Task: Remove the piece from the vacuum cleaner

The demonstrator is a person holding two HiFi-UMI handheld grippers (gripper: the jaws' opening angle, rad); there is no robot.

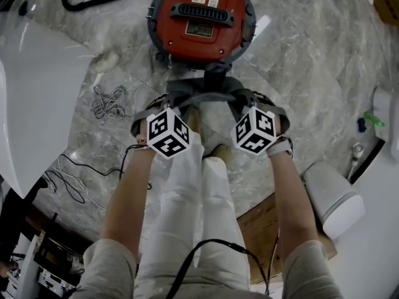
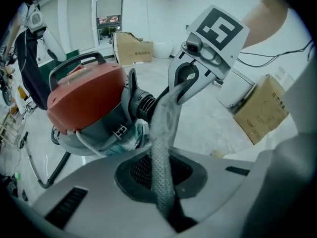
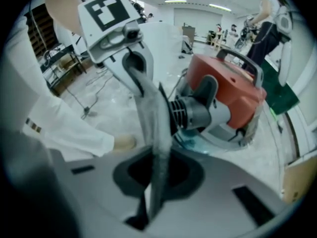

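A red vacuum cleaner (image 1: 199, 17) with a grey base stands on the marble floor ahead of me. A black ribbed connector piece (image 1: 215, 73) sticks out of its near side. My left gripper (image 1: 187, 101) and right gripper (image 1: 234, 98) meet tip to tip just in front of it. In the left gripper view the left gripper (image 2: 171, 98) has its jaws pressed together, tips beside the connector (image 2: 143, 105) and against the right gripper (image 2: 185, 81). In the right gripper view the right gripper (image 3: 153, 98) is likewise shut next to the connector (image 3: 190, 113). I see nothing pinched in either.
Loose cables (image 1: 109, 101) lie on the floor to the left, and a black hose (image 1: 93, 2) curls at the top left. A white bin (image 1: 333, 201) and a cardboard box (image 2: 262, 108) stand on the right. My white-trousered legs (image 1: 199, 198) are directly below the grippers.
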